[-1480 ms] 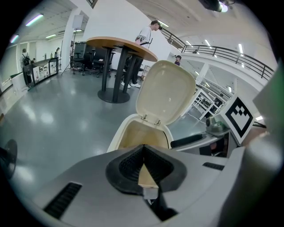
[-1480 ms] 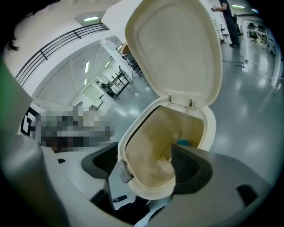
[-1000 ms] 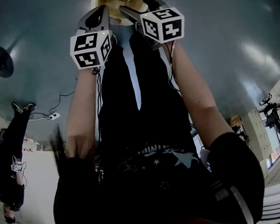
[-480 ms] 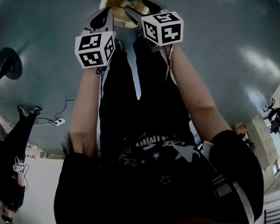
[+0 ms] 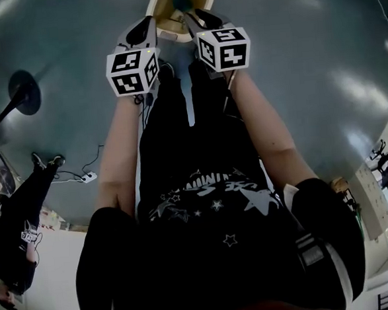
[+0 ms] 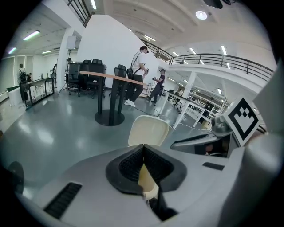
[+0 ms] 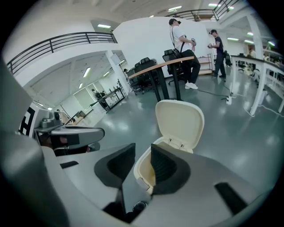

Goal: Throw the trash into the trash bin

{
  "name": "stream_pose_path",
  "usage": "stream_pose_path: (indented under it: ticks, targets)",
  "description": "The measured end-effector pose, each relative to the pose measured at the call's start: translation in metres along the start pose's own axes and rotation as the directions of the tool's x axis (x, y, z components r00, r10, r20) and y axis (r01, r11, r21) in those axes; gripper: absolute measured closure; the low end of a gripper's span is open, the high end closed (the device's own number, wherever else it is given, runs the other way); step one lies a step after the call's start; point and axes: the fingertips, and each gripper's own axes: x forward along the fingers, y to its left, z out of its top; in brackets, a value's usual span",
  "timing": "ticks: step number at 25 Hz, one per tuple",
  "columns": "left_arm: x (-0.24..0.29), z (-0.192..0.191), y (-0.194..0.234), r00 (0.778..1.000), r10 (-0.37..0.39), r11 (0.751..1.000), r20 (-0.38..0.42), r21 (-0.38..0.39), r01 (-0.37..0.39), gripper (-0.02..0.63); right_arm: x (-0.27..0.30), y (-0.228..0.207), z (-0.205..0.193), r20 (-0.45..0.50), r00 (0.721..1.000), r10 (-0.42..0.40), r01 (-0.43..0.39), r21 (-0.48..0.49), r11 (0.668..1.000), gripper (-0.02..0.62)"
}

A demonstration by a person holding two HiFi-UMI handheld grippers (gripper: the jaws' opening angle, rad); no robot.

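Hovering before the cream plastic trash bin (image 7: pixel 178 120) with its lid up (a bluish object (image 5: pixel 182 1) lies inside), the right gripper (image 7: pixel 143 155) has just been closing, its jaws narrowly apart and empty. The left gripper (image 6: pixel 142 150) has its jaws pressed together.

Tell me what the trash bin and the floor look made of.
Trash bin: probably plastic, cream and smooth with a soft sheen. The sign is its rounded, moulded edges.
Floor: likely sealed concrete or resin, grey and glossy. The sign is the bright, blurred reflections and the lack of visible seams.
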Motion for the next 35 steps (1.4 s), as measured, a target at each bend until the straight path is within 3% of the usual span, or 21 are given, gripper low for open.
stream_pose_path:
  ticks: [12,18,24,35]
  targets:
    - [-0.045,0.019,-0.015,0.999,-0.036,0.999,0.020,0.042,0.035,0.595,-0.040,0.013,0.048,0.138,0.986,-0.090,0.089,0.020,0.996,0.584]
    - [-0.065,0.035,-0.024,0.996,-0.076,0.995,0.044,0.068,0.073,0.595,-0.065,0.035,0.069,0.239,0.970,0.043,-0.068,0.097,0.993,0.589]
    - [-0.091,0.051,-0.020,0.991,-0.103,0.993,0.084,0.064,0.097,0.595,-0.091,0.032,0.080,0.286,0.958,-0.017,-0.022,0.130,0.991,0.589]
    - [-0.124,0.071,-0.033,0.968,-0.206,0.975,0.143,0.112,0.191,0.595,-0.133,0.056,0.075,0.315,0.945,-0.084,0.075,0.038,0.996,0.589]
